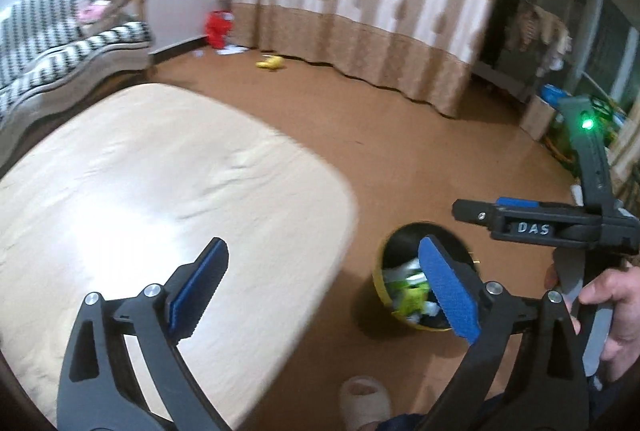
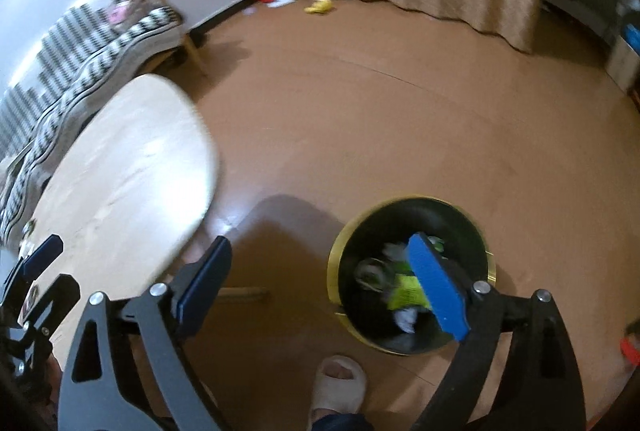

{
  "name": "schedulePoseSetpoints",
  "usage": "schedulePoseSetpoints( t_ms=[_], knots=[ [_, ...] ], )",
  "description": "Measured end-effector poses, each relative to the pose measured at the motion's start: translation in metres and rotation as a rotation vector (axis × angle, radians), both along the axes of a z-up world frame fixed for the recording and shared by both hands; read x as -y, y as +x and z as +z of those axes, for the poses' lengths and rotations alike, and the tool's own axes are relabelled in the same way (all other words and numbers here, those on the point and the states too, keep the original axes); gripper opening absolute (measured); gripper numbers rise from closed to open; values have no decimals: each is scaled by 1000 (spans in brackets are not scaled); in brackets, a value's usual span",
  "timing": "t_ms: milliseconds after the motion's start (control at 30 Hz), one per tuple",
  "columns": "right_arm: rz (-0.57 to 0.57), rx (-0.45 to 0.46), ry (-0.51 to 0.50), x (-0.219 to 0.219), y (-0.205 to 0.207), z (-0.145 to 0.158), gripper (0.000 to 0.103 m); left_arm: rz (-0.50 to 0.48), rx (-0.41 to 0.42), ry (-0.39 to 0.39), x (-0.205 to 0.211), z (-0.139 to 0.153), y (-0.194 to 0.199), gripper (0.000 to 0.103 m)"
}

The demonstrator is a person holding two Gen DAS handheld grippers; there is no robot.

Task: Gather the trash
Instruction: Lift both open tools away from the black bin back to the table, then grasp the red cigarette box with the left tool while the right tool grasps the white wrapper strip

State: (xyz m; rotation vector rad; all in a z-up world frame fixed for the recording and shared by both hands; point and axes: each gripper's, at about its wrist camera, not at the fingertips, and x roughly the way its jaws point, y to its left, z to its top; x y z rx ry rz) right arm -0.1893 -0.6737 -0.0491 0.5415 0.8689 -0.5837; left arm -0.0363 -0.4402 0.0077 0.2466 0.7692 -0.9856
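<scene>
Trash [image 2: 404, 295] lies in a round bin [image 2: 340, 263] on the brown floor [image 2: 400, 111], beside the pale desk [image 1: 160, 171]. Both tools, left [image 1: 324, 289] and right [image 2: 324, 283], are spread wide and grip nothing. A slipper [image 2: 340, 383] stands near the bin.

A brown floor [image 2: 400, 119] carries nearly everything. A round, gold-rimmed trash bin [image 2: 412, 273] stands on it, holding green and white wrappers and crumpled paper, just beside the rounded corner of a pale wooden table [image 1: 168, 191]. The tabletop looks bare, with only small, blurred items at its near edge in the right wrist view. Far off by the curtain, a yellow object [image 1: 271, 63], white paper scraps [image 1: 231, 50] and a red container [image 1: 218, 27] rest on the floor. A foot in a light slipper [image 2: 340, 383] stands near the bin.
</scene>
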Motion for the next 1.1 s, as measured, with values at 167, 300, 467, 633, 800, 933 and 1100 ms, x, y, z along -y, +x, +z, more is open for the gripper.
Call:
schedulePoseSetpoints(
  t_ms=[167, 300, 467, 633, 800, 933, 1100],
  knots=[
    [170, 32, 18, -62, 67, 11, 89, 151, 36, 15, -85, 12, 38, 93],
    [348, 63, -8, -129, 123, 23, 89, 287, 79, 34, -166, 19, 65, 93],
    [561, 62, -6, -222, 186, 24, 89, 483, 89, 66, -283, 16, 101, 93],
    [764, 41, -35, -314, 233, 14, 89, 650, 93, 130, -379, 7, 126, 93],
    [962, -4, -78, -393, 261, -9, 89, 718, 90, 227, -443, -13, 142, 93],
    [1086, -36, -128, -437, 276, -28, 89, 719, 88, 298, -469, -34, 154, 93],
    [1148, -35, -157, -466, 296, -39, 90, 663, 48, 308, -481, -56, 168, 93]
  ],
)
